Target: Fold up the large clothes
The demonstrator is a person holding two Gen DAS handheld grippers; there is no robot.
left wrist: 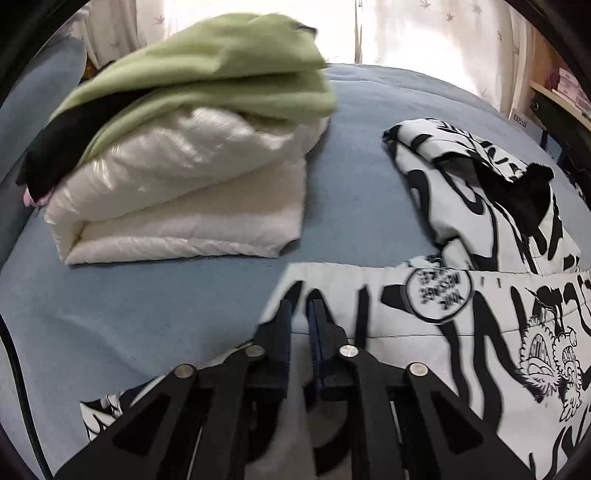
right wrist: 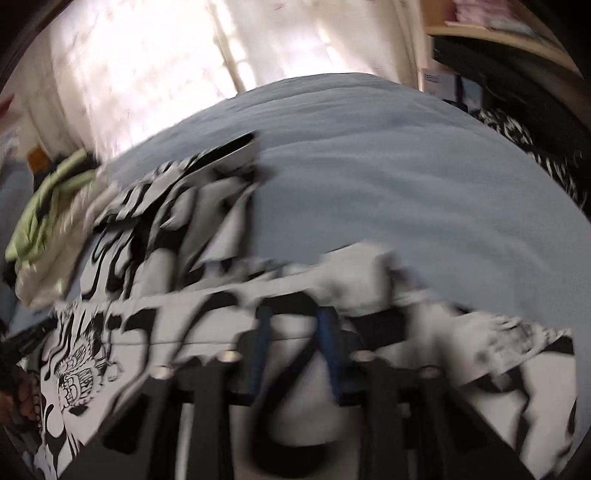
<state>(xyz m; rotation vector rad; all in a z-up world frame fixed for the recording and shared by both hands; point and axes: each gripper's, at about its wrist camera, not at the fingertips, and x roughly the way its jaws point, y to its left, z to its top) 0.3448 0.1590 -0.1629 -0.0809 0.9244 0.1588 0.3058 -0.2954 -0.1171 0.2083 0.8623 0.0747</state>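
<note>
left wrist view is sharp, right wrist view is smeared with blur, so most detail comes from the left.

left gripper (left wrist: 300, 308): jaws nearly closed, thin gap between the blue pads, sitting over the near hem of the black-and-white printed jacket (left wrist: 480, 314). i can't tell if cloth is actually pinched between them.

right gripper (right wrist: 297, 321): the blurred frame seems to show a gap between the blue pads, but i read the jaws as shut; they're down in the printed jacket (right wrist: 207, 314) fabric, grip on cloth not confirmable.

the jacket lies on the blue bed (left wrist: 155, 306) along its near edge, one part stretched flat across the front, another part bunched up further in toward the middle.

only the left view shows: a folded stack near the bed's far left corner, white puffer coat (left wrist: 184, 206) at the bottom, green garment (left wrist: 229, 70) on top, a black piece (left wrist: 70, 147) tucked between them on the left side. also a round printed patch (left wrist: 439, 291) on the jacket.

only the right view shows: the bare right half of the bed (right wrist: 406, 177) and a wooden shelf (right wrist: 517, 40) at top right.

count: two grippers, one printed jacket, one folded stack of three visible pieces, one bed. curtains (left wrist: 424, 29) behind the far edge.
</note>
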